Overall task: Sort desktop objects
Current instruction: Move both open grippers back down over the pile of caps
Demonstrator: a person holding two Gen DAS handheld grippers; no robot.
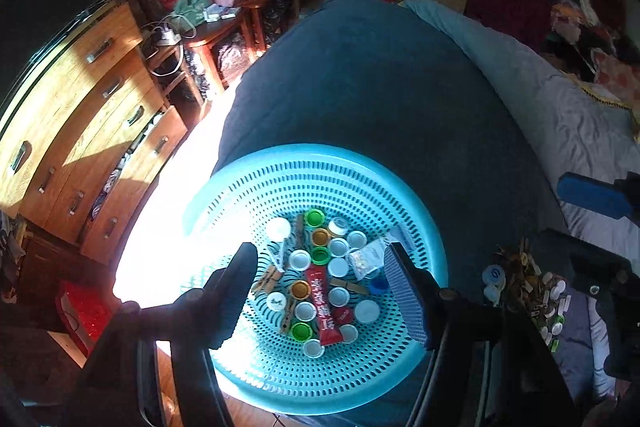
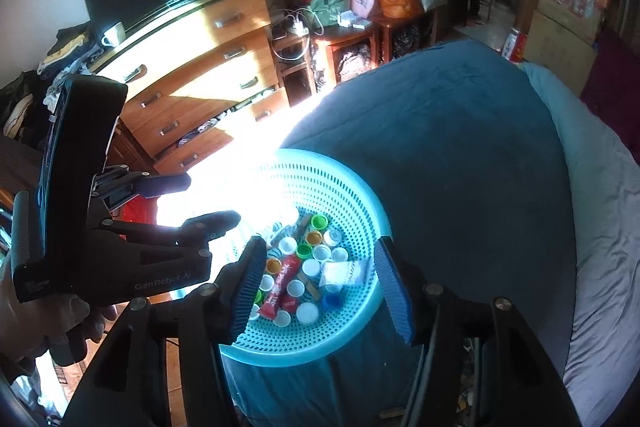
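Left tool (image 1: 324,291) and right tool (image 2: 320,279) both spread wide, gripping nothing, above blue basket (image 1: 240,379) holding caps, red tube (image 1: 325,303).

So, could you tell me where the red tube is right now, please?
The red tube lies inside the turquoise basket, near its middle among the bottle caps, below the open left gripper; the right wrist view shows it too.

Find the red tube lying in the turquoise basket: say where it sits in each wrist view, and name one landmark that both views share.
Left wrist view: the red tube lies low in the middle, between the open fingers, among bottle caps.
Right wrist view: the red tube lies left of centre, beside the left finger pad.
Shared landmark: the turquoise basket on the dark blue cover.
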